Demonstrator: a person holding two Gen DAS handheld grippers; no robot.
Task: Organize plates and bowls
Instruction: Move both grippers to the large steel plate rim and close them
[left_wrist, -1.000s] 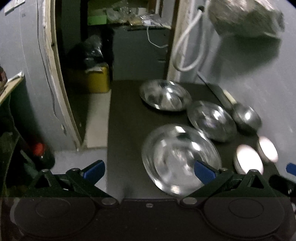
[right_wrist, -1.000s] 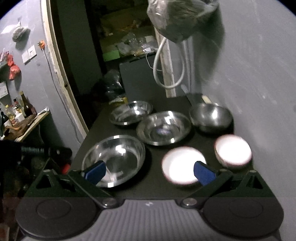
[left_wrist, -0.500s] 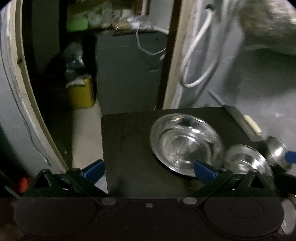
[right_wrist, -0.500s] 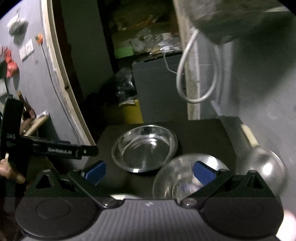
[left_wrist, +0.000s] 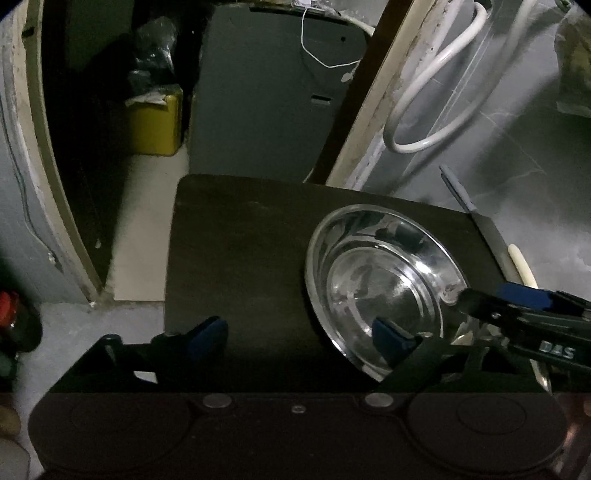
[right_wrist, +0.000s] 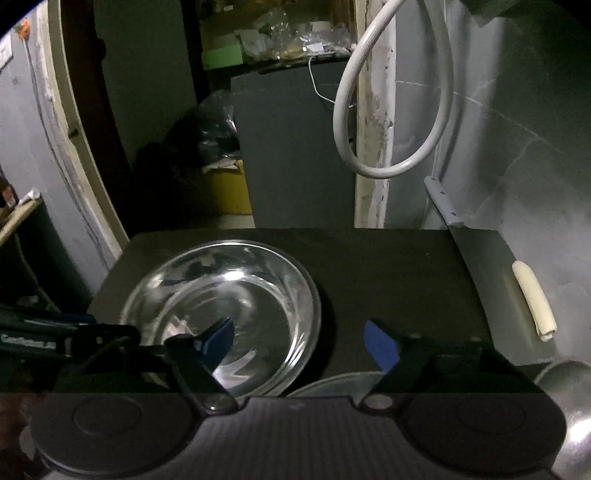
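Observation:
A shallow steel plate (left_wrist: 384, 291) (right_wrist: 221, 302) lies at the far end of the black table (left_wrist: 240, 240) (right_wrist: 388, 266). My left gripper (left_wrist: 299, 332) straddles the plate's left rim, one blue pad over the dish and the other over bare table. Its jaws are closing and do not press on the rim. My right gripper (right_wrist: 299, 343) straddles the right rim the same way, closing with its pads still off the metal. Each gripper shows in the other's view: the right gripper (left_wrist: 517, 310) and the left gripper (right_wrist: 66, 336). A second steel dish (right_wrist: 332, 384) peeks out below.
A steel bowl (right_wrist: 565, 384) sits at the right edge. A cleaver-like blade with a grey handle (right_wrist: 443, 203) and a cream stick (right_wrist: 533, 299) lie along the wall. A white hose loop (right_wrist: 391, 110) hangs above. A yellow box (left_wrist: 155, 122) stands on the floor beyond the table.
Both grippers have moved forward and down to the far steel plate, which now fills the views. Their jaws have narrowed. The white bowls and nearer dishes have dropped out of view.

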